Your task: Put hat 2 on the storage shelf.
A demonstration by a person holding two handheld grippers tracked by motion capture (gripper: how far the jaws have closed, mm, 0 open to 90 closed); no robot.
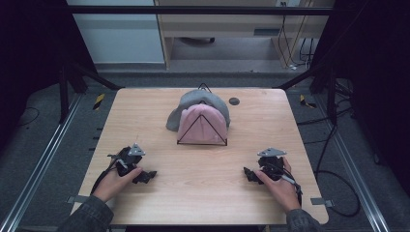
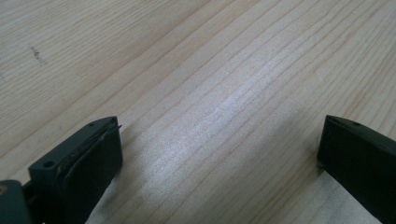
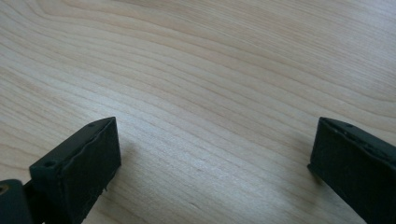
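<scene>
Your left gripper (image 1: 145, 176) rests on the table (image 1: 145, 111) near its front left corner, jaws spread wide with bare wood between them in the left gripper view, gripping nothing. The likely trouble on this side, as I judge it: reach forward with the jaws this low and they drag along the wood before you get to the cloth.

Toward the middle of the far edge lie the pink hat (image 1: 202, 123) and, behind and partly under it, the grey hat (image 1: 193, 104), the two touching. A thin black wire stand (image 1: 201, 130) frames the pink one. Grab too deep and you may pinch both hats at once, or catch the wire and tip the stand.

Your right gripper (image 1: 251, 175) sits near the front right corner, jaws equally wide and empty over plain wood. Both tools are well apart from the hats, so a hurried approach could shove the soft pile instead of gripping it.
</scene>
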